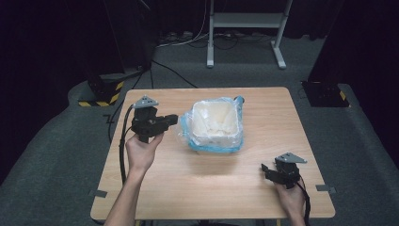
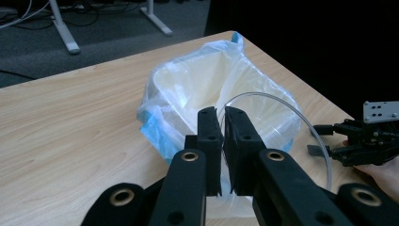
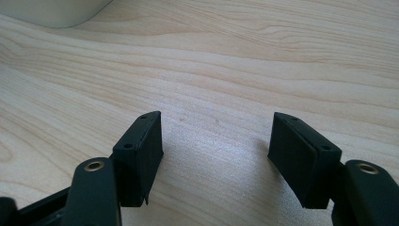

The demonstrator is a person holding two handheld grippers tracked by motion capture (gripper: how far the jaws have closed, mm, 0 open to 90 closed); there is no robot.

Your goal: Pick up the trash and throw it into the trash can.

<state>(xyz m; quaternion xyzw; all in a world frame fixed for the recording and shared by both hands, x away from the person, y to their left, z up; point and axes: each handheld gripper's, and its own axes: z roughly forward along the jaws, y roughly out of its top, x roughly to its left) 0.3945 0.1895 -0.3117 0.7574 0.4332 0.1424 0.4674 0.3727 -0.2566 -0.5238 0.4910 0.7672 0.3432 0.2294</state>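
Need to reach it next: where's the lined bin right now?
High view: the lined bin sits mid-table, just right of the left claw.

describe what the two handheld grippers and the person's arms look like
Both the left gripper and the right gripper are black, with two flat, blocky jaws on arms fixed by brass-coloured rivets. Each carries a grey three-cornered plate with small holes on top and trails a black cable. The person's forearms are bare, no sleeves showing.

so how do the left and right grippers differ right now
The left gripper has its jaws nearly closed, seemingly pinching the bag that lines the white bin; the right gripper is wide open and empty. The left is beside the bin, the right near the table's corner. Both are black and hand-held.
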